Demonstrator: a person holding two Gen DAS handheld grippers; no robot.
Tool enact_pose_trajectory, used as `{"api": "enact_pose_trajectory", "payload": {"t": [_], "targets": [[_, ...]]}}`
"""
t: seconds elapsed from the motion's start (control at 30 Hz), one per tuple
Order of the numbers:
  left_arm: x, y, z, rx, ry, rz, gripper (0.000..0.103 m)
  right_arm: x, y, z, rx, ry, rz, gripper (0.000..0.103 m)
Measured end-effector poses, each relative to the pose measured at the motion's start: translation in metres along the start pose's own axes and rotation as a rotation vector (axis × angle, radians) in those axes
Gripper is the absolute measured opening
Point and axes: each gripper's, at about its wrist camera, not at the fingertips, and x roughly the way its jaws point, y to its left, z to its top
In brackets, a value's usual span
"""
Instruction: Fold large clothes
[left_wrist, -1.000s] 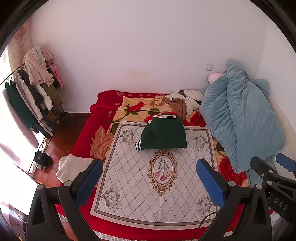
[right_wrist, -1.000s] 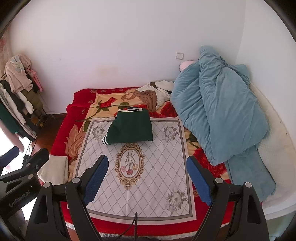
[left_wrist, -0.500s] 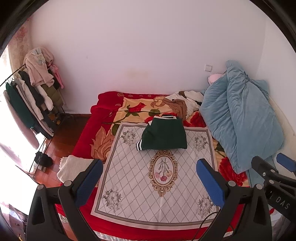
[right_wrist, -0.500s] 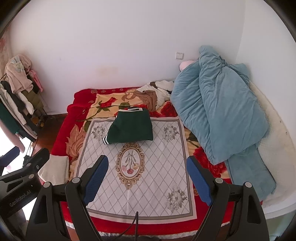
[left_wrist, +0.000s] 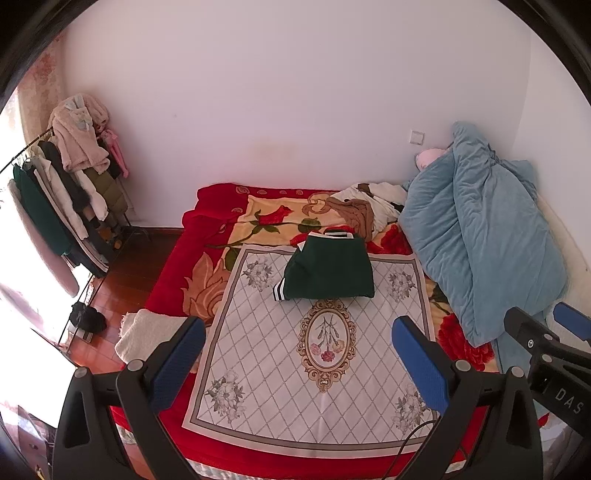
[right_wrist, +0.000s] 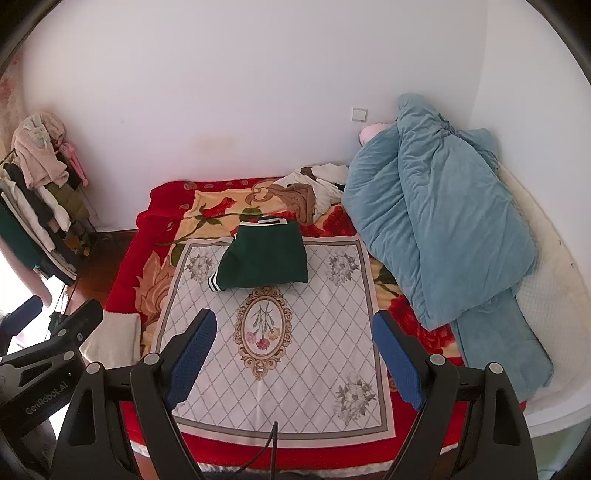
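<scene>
Right wrist: white mattress edge (right_wrist: 546, 295).

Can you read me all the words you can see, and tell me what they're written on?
"DAS" stands on the black body of the right hand-held gripper, seen from the left camera; more letters may be cut off at the edge.
"GenRobot.AI" stands on the black body of the left hand-held gripper, seen from the right camera.
The green folded sweater, the patterned cloth and the wall switch show no readable words.

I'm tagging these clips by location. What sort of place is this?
Most likely a home bedroom: a bed under a red floral blanket, a blue quilt heaped by the wall, and a loaded clothes rack beside it.
</scene>
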Motion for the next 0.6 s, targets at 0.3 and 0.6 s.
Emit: {"api": "enact_pose_trajectory", "payload": {"t": [0.3, 0.6], "targets": [[-0.0034, 0.0031, 0.0002, -0.006, -0.010, 0.002, 0.103, -0.0011, 0.0003, 0.0018, -0.006, -0.012, 0.004, 0.088], [-0.0086, 0.0020, 0.0019, -0.004, -0.026, -0.001, 0.103, -0.0023, 0.0009, 0.0009, -0.005, -0.013, 0.001, 0.088]]}}
